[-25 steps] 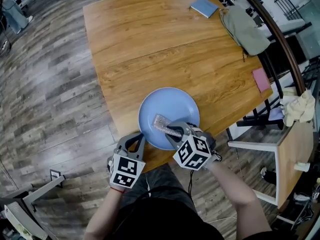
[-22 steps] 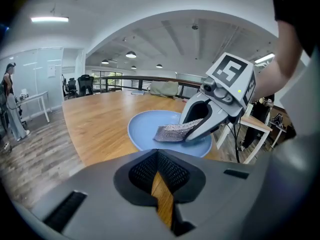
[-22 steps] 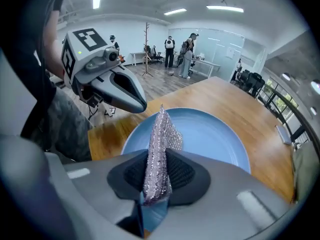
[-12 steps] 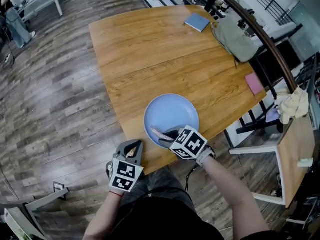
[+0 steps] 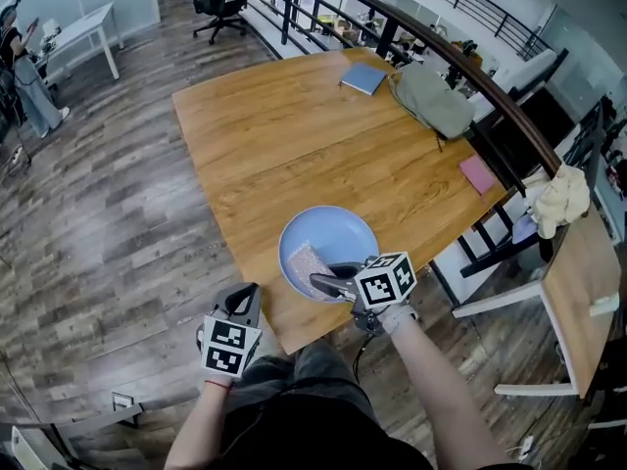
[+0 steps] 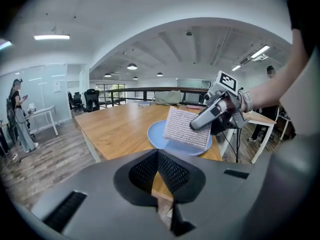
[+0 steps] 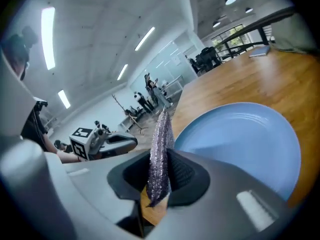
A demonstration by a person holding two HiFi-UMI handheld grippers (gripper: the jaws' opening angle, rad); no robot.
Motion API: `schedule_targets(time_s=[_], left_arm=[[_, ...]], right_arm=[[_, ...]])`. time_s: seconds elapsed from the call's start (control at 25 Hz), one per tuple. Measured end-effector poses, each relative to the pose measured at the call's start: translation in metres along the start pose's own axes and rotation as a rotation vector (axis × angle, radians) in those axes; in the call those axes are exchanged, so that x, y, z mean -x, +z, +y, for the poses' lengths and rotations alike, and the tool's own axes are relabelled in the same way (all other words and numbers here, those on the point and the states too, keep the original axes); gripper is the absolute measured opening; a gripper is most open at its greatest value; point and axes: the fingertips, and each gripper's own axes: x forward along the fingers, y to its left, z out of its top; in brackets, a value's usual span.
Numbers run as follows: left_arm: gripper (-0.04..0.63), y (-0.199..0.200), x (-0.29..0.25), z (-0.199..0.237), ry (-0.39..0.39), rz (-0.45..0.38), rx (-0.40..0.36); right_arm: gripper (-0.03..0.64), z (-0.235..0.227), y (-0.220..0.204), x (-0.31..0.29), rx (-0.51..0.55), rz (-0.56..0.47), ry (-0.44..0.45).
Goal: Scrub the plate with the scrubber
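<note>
A light blue plate (image 5: 338,238) sits near the front edge of the wooden table (image 5: 294,135). My right gripper (image 5: 328,284) is shut on a grey glittery scrubber (image 5: 305,261), which stands on edge over the plate's near left part. In the right gripper view the scrubber (image 7: 160,149) rises from between the jaws, with the plate (image 7: 240,139) beyond. The left gripper view shows the scrubber (image 6: 187,128) lifted a little above the plate (image 6: 156,132). My left gripper (image 5: 244,299) hovers off the table's front edge, left of the plate, shut and empty.
A blue notebook (image 5: 364,77), a grey bag (image 5: 431,99) and a pink pad (image 5: 477,174) lie along the table's far and right sides. A railing runs behind them. A small side table (image 5: 578,292) stands at the right.
The right gripper has carried the scrubber from the plate's near middle toward its left side and tipped it up on edge. The left gripper stays shut off the table edge.
</note>
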Motion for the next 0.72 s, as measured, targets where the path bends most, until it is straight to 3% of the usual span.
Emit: schedule_targets(time_s=[0.16, 0.32, 0.52, 0.72], left_arm=[[-0.003, 0.008, -0.006, -0.002, -0.026, -0.031, 0.004], [-0.003, 0.033, -0.011, -0.003, -0.034, -0.096, 0.025], [-0.003, 0.051, 0.0, -0.011, 0.01, -0.164, 0.111], [-0.003, 0.068, 0.022, -0.029, 0.102, -0.26, 0.195]], right_arm=[[0.077, 0.001, 0.01, 0.031, -0.015, -0.179, -0.037], [0.078, -0.005, 0.024, 0.072, 0.038, -0.335, -0.118], [0.078, -0.005, 0.027, 0.115, 0.206, -0.369, -0.254], [0.077, 0.006, 0.038, 0.168, 0.291, -0.412, -0.321]])
